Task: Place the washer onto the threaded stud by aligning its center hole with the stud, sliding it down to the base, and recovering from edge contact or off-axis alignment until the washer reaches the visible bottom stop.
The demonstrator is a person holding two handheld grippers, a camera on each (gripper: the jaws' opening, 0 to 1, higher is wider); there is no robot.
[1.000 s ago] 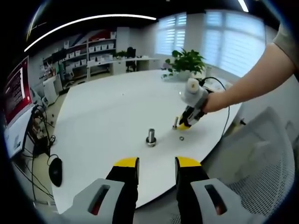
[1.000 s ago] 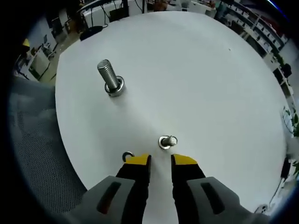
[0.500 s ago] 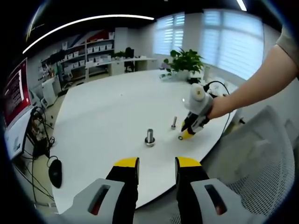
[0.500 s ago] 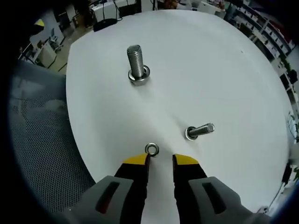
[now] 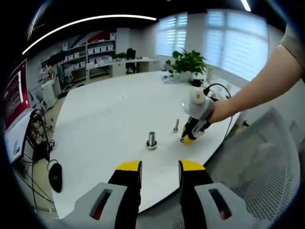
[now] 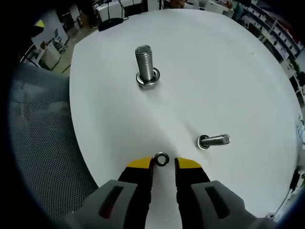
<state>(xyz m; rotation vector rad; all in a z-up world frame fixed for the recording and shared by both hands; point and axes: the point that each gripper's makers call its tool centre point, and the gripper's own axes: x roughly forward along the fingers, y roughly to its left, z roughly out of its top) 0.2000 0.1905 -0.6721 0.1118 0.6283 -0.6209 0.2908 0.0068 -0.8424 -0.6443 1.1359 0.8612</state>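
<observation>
Both views are bright and evenly lit. In the left gripper view daylight comes through blinded windows (image 5: 238, 43) at the far side, slightly blown out, and a ceiling light strip (image 5: 90, 21) bends into a long white arc under heavy fisheye distortion. The white table (image 5: 109, 114) reflects light softly, without hard glare. In the right gripper view shadows under the bolts are faint and short. Centres look fairly sharp; detail softens and stretches toward the edges, where shelves and the mesh chair (image 6: 43, 143) smear
</observation>
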